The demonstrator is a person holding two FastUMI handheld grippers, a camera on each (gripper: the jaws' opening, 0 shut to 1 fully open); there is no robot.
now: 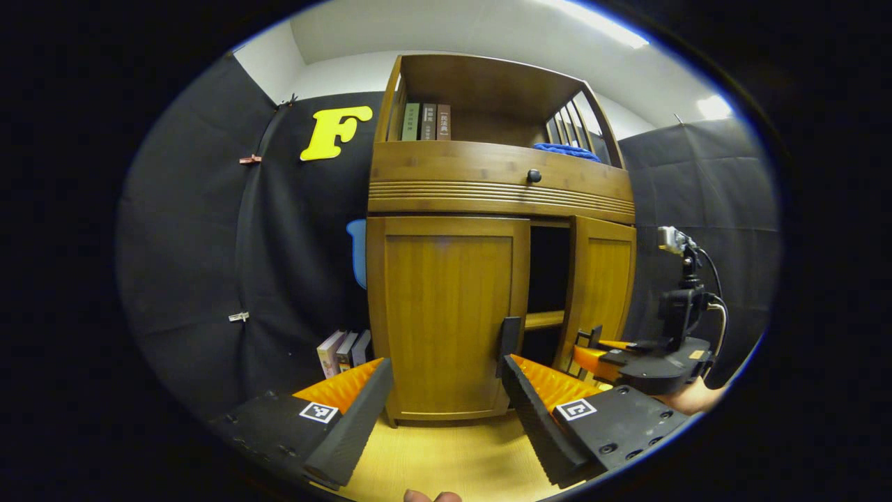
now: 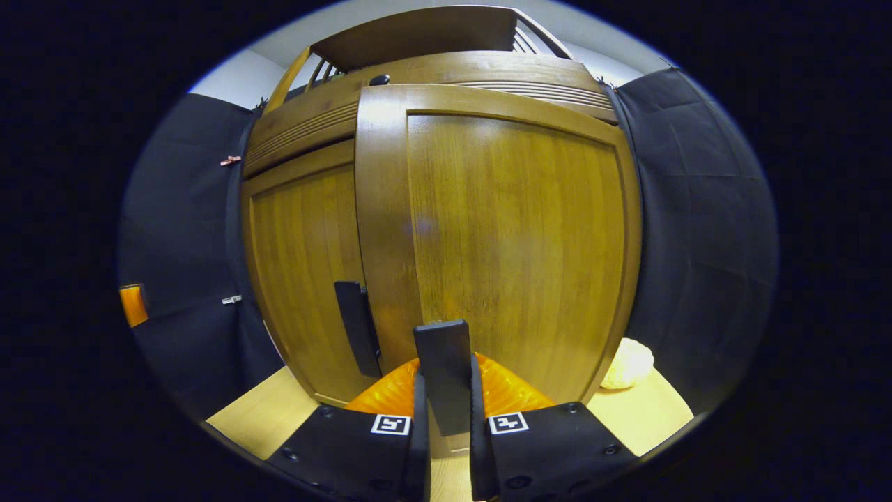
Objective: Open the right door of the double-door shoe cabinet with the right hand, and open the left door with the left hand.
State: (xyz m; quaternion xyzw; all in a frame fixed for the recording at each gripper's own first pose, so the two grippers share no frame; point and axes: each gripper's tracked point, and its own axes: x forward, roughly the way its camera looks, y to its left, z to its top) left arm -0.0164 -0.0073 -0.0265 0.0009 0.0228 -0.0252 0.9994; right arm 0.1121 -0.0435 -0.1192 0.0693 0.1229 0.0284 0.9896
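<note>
Left gripper view: we are holding the left gripper (image 1: 446, 390) with fingers wide apart, low in the frame, facing the closed left door (image 1: 446, 314), whose upright handle (image 1: 509, 345) is standing just above our right-hand finger, while the right gripper (image 2: 446, 425) is pinching the right door (image 2: 516, 244) handle (image 2: 444, 373).

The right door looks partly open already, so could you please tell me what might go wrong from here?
1. The right tongs pinch only the thin handle of the right door; a pull off the door's arc could slip them off.
2. The left tongs are open and close before the closed left door, its handle near one finger; closing now may miss it.
3. The right tongs work beside the left ones, so the two could collide.
</note>
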